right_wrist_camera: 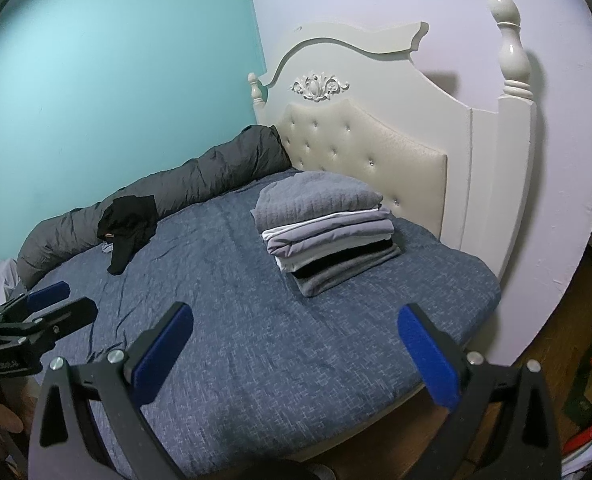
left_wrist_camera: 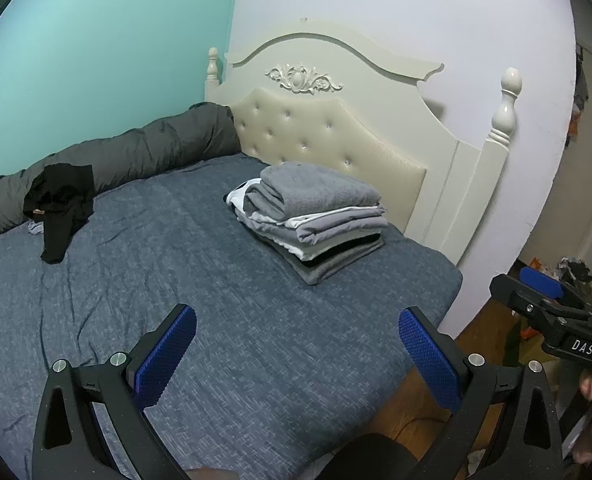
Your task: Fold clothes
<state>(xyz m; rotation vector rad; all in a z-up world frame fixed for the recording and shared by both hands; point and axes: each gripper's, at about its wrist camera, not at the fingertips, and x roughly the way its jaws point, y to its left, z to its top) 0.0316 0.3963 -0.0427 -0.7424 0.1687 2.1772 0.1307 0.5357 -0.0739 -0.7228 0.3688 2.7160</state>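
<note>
A neat stack of folded clothes (left_wrist_camera: 316,220) (right_wrist_camera: 324,232), grey, white and black, sits on the blue bed (left_wrist_camera: 216,320) (right_wrist_camera: 256,340) close to the headboard. A crumpled black garment (left_wrist_camera: 58,204) (right_wrist_camera: 128,224) lies unfolded at the bed's far left side, next to a small pale piece of cloth. My left gripper (left_wrist_camera: 296,344) hovers open over the near part of the bed, nothing between its blue pads. My right gripper (right_wrist_camera: 296,344) is likewise open and empty. Each gripper shows in the other's view, the right one (left_wrist_camera: 536,292) at the right edge and the left one (right_wrist_camera: 56,300) at the left edge.
A long dark grey rolled duvet (left_wrist_camera: 136,148) (right_wrist_camera: 200,176) runs along the turquoise wall. The cream tufted headboard (left_wrist_camera: 336,132) (right_wrist_camera: 376,148) with its posts stands behind the stack. Wooden floor and clutter (left_wrist_camera: 556,272) lie to the right of the bed.
</note>
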